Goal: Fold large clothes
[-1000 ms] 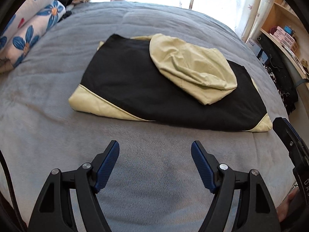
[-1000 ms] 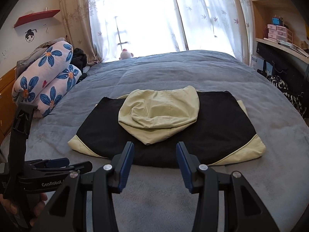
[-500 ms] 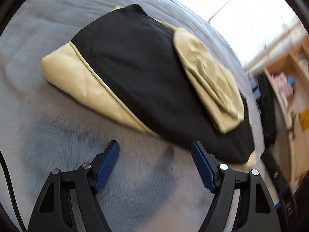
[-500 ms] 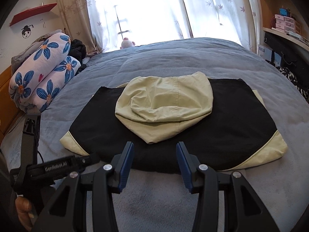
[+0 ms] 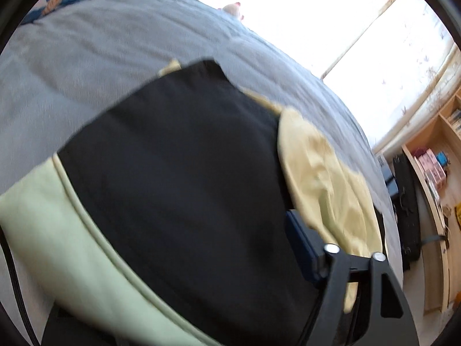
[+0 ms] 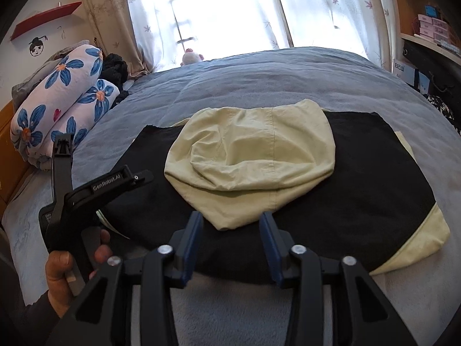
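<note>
bed: grey blanket (image 6: 259,86), folded black-and-yellow hoodie (image 6: 360,173) at its near edge
left gripper (image 6: 95,190): closing, over hoodie's left corner, grip unclear
right gripper (image 6: 230,242): closing, empty, at near edge

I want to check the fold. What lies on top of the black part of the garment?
The pale yellow hood lies flat on the black part. What is under the hood cannot be seen.

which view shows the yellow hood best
The right wrist view: the hood lies whole, sharp and centred on the folded black garment, tip towards the right gripper. The left wrist view shows the hood blurred, skewed at the right, partly behind a finger.
</note>
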`<action>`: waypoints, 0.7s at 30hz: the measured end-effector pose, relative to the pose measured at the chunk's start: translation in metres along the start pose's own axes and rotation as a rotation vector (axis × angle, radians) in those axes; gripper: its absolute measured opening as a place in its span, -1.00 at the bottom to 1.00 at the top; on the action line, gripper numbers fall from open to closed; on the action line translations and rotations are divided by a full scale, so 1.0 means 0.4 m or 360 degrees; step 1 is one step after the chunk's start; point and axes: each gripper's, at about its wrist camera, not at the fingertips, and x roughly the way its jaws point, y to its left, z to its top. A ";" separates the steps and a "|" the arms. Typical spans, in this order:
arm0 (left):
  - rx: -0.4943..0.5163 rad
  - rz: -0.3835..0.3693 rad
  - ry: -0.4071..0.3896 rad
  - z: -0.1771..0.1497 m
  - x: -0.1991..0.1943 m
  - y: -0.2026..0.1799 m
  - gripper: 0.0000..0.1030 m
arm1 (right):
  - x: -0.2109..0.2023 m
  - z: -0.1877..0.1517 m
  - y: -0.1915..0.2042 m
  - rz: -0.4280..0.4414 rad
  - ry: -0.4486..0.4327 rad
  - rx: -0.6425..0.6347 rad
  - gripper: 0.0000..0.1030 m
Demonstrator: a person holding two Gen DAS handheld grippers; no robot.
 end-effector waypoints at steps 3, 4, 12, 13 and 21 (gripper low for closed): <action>-0.0042 -0.0027 -0.0074 0.027 -0.009 0.012 -0.76 | 0.027 0.045 0.006 -0.0059 -0.0012 -0.0070 -0.64; -0.0034 -0.0028 -0.0099 0.031 -0.014 0.010 -0.79 | 0.037 0.062 0.009 -0.0085 -0.0023 -0.0089 -0.70; 0.0254 0.0053 -0.0310 0.028 -0.096 -0.082 -0.87 | 0.207 0.154 0.001 -0.0165 0.0037 -0.0144 -0.80; 0.0280 0.0048 -0.0329 0.031 -0.103 -0.099 -0.87 | 0.250 0.139 -0.004 -0.0150 0.0147 -0.0147 -0.80; 0.0585 -0.0010 -0.0453 0.011 -0.172 -0.253 -0.89 | 0.285 0.072 -0.035 -0.0047 0.0282 -0.0149 -0.79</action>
